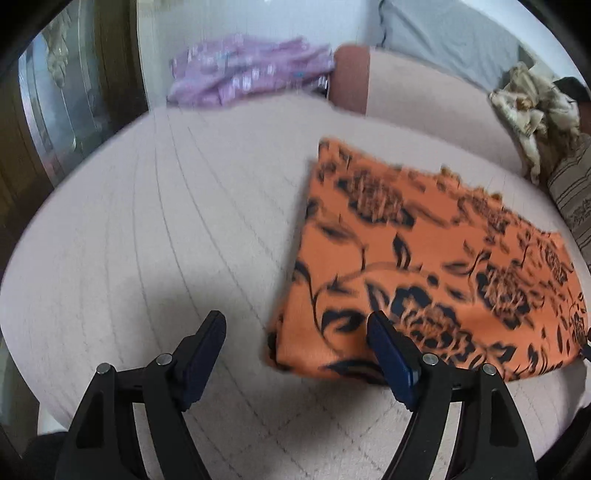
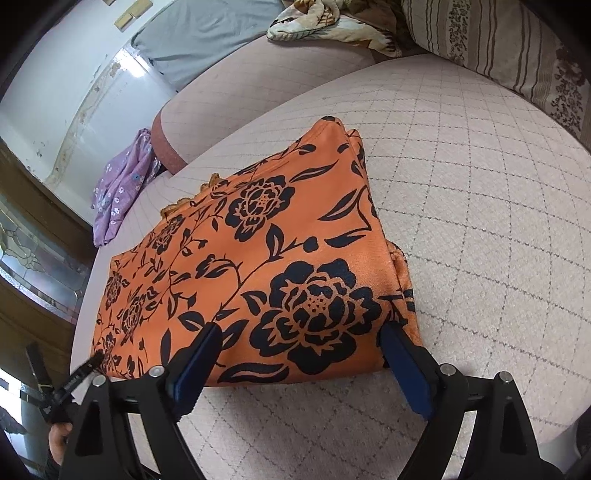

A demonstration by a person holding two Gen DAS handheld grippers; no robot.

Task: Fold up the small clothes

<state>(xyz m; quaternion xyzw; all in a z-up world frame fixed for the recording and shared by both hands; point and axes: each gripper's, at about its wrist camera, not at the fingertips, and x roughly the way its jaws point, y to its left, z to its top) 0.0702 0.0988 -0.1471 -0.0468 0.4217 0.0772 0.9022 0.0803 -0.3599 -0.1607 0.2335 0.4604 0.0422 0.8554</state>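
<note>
An orange cloth with black flower print [image 1: 424,258] lies folded into a flat rectangle on the pale quilted cushion [image 1: 166,221]. It also fills the middle of the right wrist view [image 2: 266,258]. My left gripper [image 1: 297,325] is open and empty, above the cloth's near left corner, its right finger over the cloth's edge. My right gripper [image 2: 301,336] is open and empty, its two fingers standing over the near end of the folded cloth. The left gripper's tip [image 2: 85,369] shows at the lower left of the right wrist view.
A crumpled purple flowered garment [image 1: 251,70] lies at the cushion's far edge, also in the right wrist view [image 2: 122,184]. A striped pillow [image 2: 498,48] and a floral blanket [image 2: 325,22] lie behind. A wooden cabinet with glass [image 1: 55,110] stands left.
</note>
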